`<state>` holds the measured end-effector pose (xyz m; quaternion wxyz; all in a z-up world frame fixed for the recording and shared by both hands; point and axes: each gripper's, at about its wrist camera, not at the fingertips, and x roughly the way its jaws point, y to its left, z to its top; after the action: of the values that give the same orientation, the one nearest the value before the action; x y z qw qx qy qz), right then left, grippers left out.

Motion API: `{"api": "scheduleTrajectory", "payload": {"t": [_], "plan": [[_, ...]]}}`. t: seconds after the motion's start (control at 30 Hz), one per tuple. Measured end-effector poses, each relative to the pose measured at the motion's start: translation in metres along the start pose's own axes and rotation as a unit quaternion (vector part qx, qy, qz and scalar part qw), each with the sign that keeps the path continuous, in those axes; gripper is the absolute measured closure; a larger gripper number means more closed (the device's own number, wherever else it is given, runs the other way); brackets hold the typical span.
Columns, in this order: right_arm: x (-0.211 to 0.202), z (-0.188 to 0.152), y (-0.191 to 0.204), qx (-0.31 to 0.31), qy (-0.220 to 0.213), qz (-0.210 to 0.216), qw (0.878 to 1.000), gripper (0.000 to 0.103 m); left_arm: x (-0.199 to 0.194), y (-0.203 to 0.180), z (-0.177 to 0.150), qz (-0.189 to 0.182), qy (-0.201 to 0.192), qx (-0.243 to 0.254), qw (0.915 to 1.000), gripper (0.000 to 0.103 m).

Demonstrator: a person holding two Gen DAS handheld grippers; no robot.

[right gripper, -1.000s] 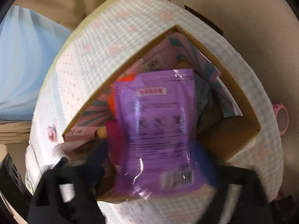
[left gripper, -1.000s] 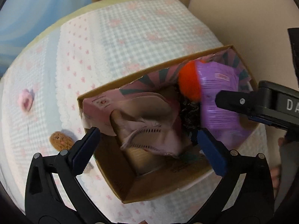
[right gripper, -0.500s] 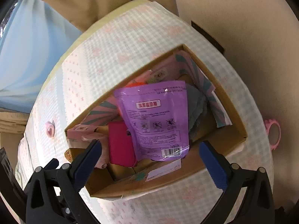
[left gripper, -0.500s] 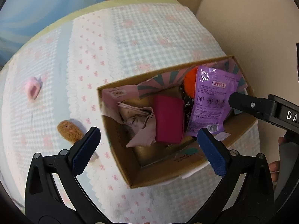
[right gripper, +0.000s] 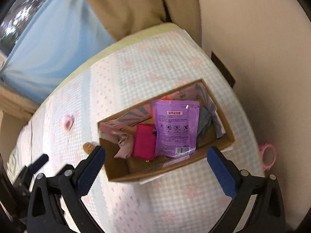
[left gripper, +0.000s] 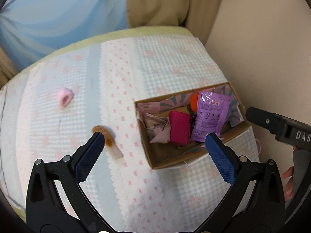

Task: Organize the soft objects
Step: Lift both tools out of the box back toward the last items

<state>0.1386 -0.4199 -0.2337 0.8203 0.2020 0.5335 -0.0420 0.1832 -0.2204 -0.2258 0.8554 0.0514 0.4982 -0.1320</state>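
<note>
I have both claws released and empty, held above the bed. My left gripper (left gripper: 153,147) has its blue pads spread wide; my right gripper (right gripper: 155,160) is spread just as wide over the cardboard box (right gripper: 171,171).

The box sits on the checked bedspread (left gripper: 165,62) near its right edge, close to the wall. Inside, a glossy purple pouch (right gripper: 176,128) lies flat on top toward the right end; it carries a small red label with white characters I cannot read, a row of three round warning icons, lines of fine print too small to make out, and a barcode at its lower corner. Touching its left side is a magenta pouch (right gripper: 144,143), plain, and left of that a crumpled pale pink cloth (left gripper: 158,129). An orange ball (left gripper: 194,101) peeks out at the far wall of the box, behind the purple pouch.

Outside the box, toward the left part of the bedspread, lie a brown fuzzy toy (left gripper: 105,135) and, farther off, a pink scrunchie (left gripper: 65,98). A pink ring (right gripper: 269,155) sits at the bedspread's right edge. The other tool's body in the left view reads "DAS", cut off by the frame.
</note>
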Motion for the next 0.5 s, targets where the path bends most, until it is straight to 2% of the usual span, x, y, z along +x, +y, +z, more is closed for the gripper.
{"api": "scheduleTrajectory", "payload": {"t": [0.37, 0.5], "plan": [[-0.104, -0.033, 0.066, -0.094, -0.093, -0.011, 0.991, 0.000, -0.126, 0.051, -0.026, 0.024, -0.074, -0.032, 0.9964, 0.000], [-0.132, -0.046, 0.092, -0.110, -0.115, -0.007, 0.987, 0.000, -0.154, 0.076, -0.037, 0.025, -0.088, -0.043, 0.9949, 0.000]]}}
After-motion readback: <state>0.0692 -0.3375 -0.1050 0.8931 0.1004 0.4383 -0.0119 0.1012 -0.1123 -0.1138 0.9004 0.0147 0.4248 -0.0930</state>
